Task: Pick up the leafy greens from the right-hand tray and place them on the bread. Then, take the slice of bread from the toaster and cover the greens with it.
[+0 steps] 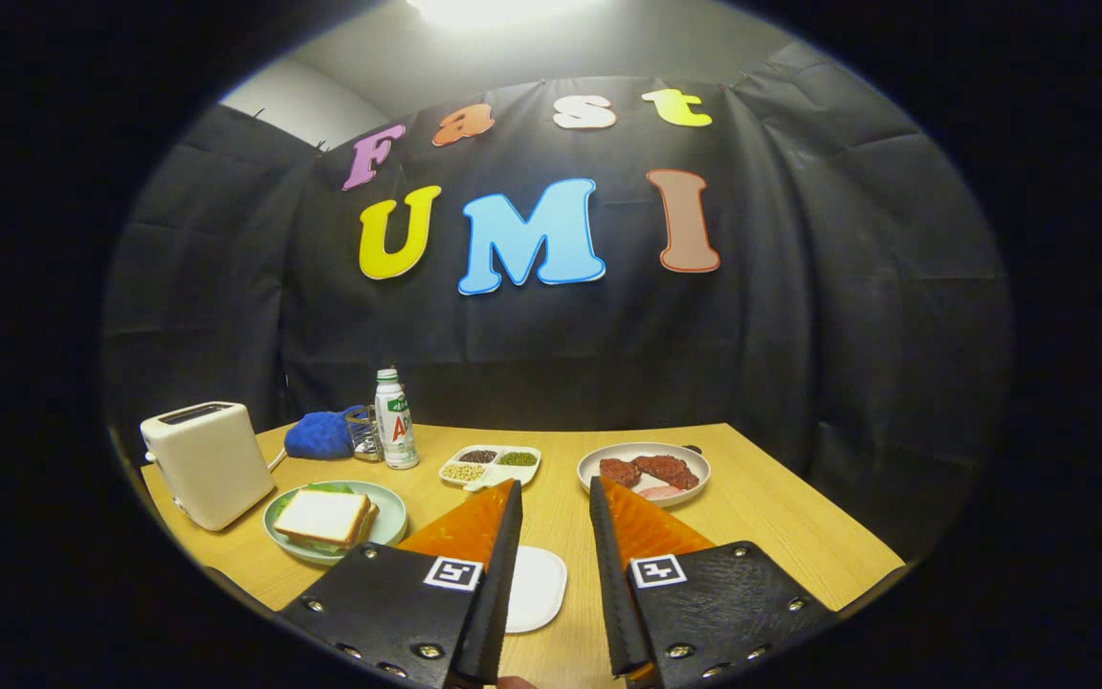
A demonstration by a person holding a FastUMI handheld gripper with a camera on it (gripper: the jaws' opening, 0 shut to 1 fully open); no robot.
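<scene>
Where the wooden table (781, 517) runs off to the left of my fingers, the pale green plate (386, 522) carries the sandwich: a white slice of bread (323, 514) lies on top, leafy greens (329, 488) peek out behind and under it, and a second slice shows at its lower edge. My gripper (556, 560) hangs above the table with its fingers parted and nothing between them; through the gap I see bare wood and part of a small white dish (537, 588) just beneath my left finger. Beyond the plate, further left, stands the cream toaster (209, 461), its slot facing up. Behind the plate a blue cloth (321, 435) lies next to a glass jar (365, 433) and a white bottle (396, 421) standing upright. Ahead of my left fingertip sits a white divided tray (492, 464) of beans and seeds. Just beyond my right fingertip a round plate (599, 461) holds reddish-brown pieces of meat (651, 471) and a pale pink slice
</scene>
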